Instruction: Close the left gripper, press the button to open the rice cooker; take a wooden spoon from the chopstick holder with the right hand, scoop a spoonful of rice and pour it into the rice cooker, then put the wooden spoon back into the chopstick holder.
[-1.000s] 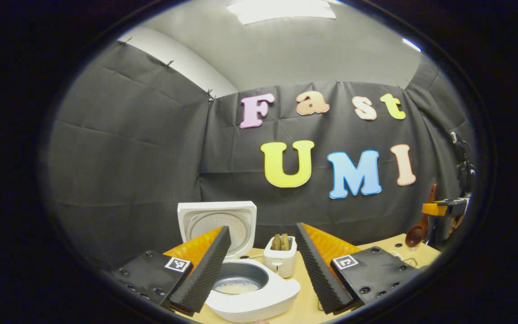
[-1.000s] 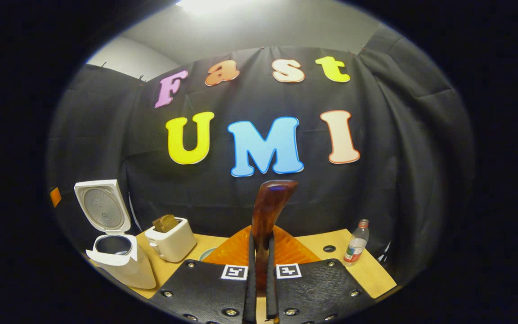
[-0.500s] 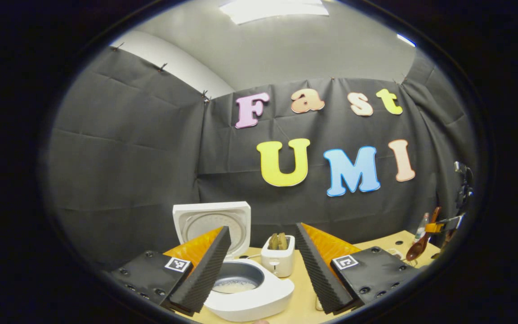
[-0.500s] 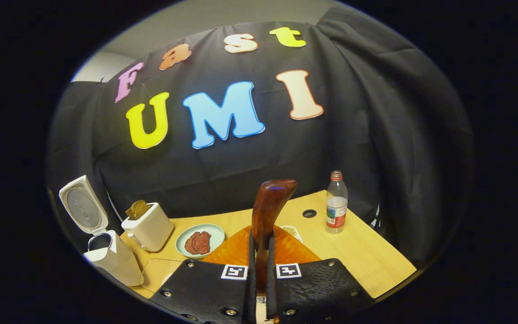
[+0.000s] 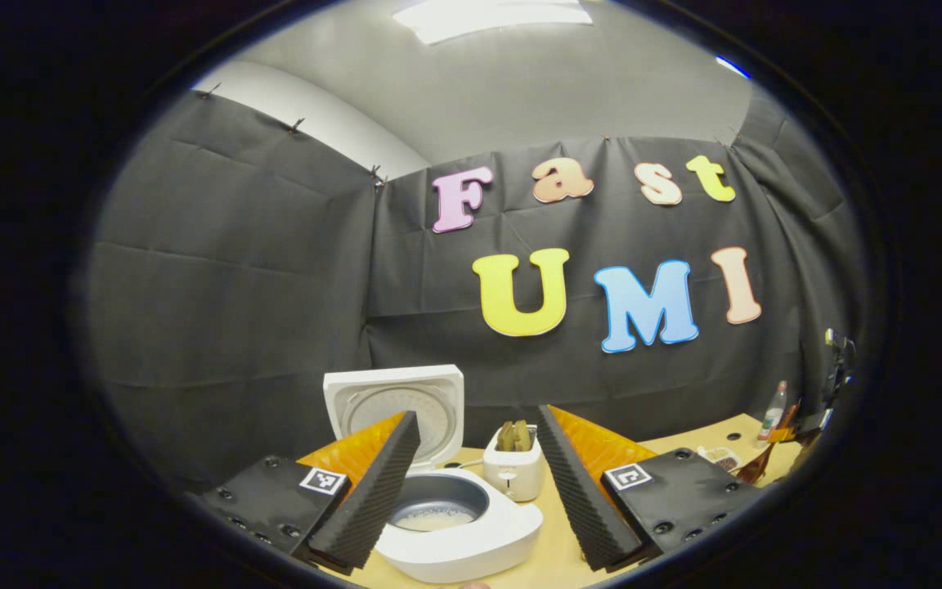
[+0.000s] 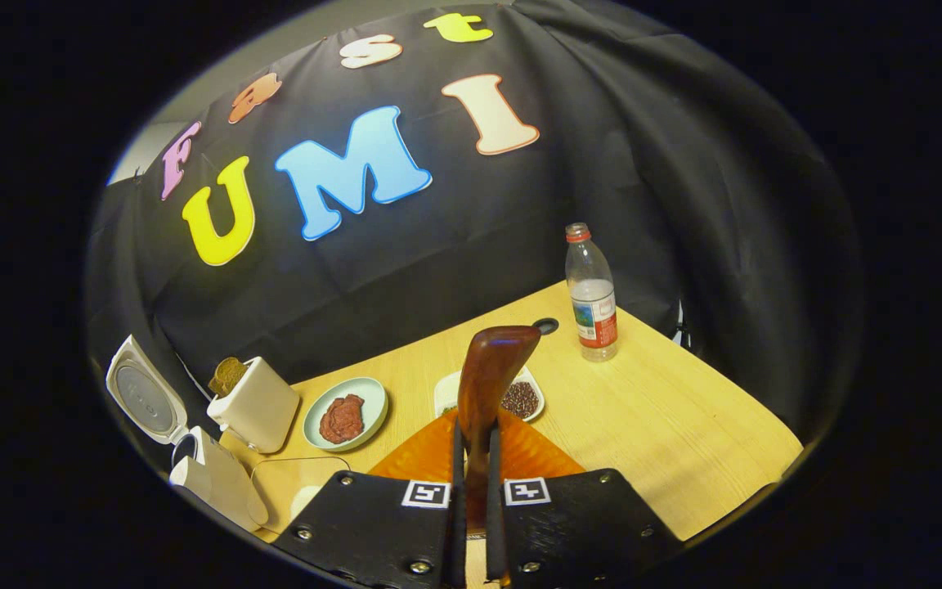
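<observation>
- My right gripper has its two flat fingers pinched together on the wooden spoon, whose smooth, glossy brown handle rises between them and curves at its rounded top.
- Past the spoon, a small white dish of dark grains sits on the pale wood-grain table.
- Left of that dish lies a round, pale green plate with a reddish, lumpy piece of food on it.
- Farther left stands a boxy cream toaster with brown bread sticking out.
- Beyond the dish, to the right, a clear plastic bottle stands upright near the black cloth wall.
- My left gripper is spread wide, its ribbed, wedge-shaped pads well apart and holding nothing.
- Just behind those pads sits the white rice cooker, smooth and rounded; its lid stands upright and its grey inner pot has pale rice at the bottom.
- The toaster stands just right of the cooker.
</observation>
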Demonstrator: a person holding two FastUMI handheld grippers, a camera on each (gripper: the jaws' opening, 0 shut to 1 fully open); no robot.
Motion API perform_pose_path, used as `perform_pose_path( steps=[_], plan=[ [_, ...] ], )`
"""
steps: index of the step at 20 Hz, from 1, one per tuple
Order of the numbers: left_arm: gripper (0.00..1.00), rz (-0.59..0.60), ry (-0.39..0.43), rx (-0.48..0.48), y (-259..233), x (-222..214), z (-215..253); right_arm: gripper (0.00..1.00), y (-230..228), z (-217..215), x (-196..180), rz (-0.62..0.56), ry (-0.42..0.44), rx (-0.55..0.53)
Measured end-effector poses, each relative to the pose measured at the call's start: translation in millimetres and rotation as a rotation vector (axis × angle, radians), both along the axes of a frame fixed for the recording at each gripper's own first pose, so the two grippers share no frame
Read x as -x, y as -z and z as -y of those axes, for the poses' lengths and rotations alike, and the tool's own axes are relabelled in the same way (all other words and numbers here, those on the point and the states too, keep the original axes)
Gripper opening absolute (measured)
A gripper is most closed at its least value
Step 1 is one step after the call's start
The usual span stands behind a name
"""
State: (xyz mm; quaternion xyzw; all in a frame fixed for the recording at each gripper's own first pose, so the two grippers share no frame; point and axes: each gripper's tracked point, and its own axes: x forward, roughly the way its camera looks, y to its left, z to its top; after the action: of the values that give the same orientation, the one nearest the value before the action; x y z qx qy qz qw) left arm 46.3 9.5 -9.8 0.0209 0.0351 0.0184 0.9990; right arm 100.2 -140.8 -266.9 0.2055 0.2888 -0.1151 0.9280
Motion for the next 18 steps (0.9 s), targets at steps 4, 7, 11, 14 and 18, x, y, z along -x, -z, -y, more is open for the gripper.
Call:
perform_pose_path(
  steps=[4,7,11,14,18],
  plan=[
    [0.95,-0.002,-0.001,0.003,2.1,-0.8,-0.9,0.12,23.9,-5.0,9.7,-0.065,-0.007,-0.029],
    [0.95,-0.008,0.001,0.016,5.3,-3.9,-1.0,0.19,11.3,-3.5,10.2,-0.026,-0.006,-0.043],
    [1.0,0.0,0.012,0.023,3.5,-11.2,0.5,0.84,-20.1,19.9,13.2,0.015,0.025,0.054],
    [1.0,0.002,0.019,0.027,4.3,-15.7,1.6,0.87,-62.2,36.4,11.8,0.091,0.054,0.15],
    [1.0,-0.006,0.012,0.029,8.6,-27.0,-4.7,0.99,-122.1,33.3,7.3,0.19,0.012,0.273]
  ],
)
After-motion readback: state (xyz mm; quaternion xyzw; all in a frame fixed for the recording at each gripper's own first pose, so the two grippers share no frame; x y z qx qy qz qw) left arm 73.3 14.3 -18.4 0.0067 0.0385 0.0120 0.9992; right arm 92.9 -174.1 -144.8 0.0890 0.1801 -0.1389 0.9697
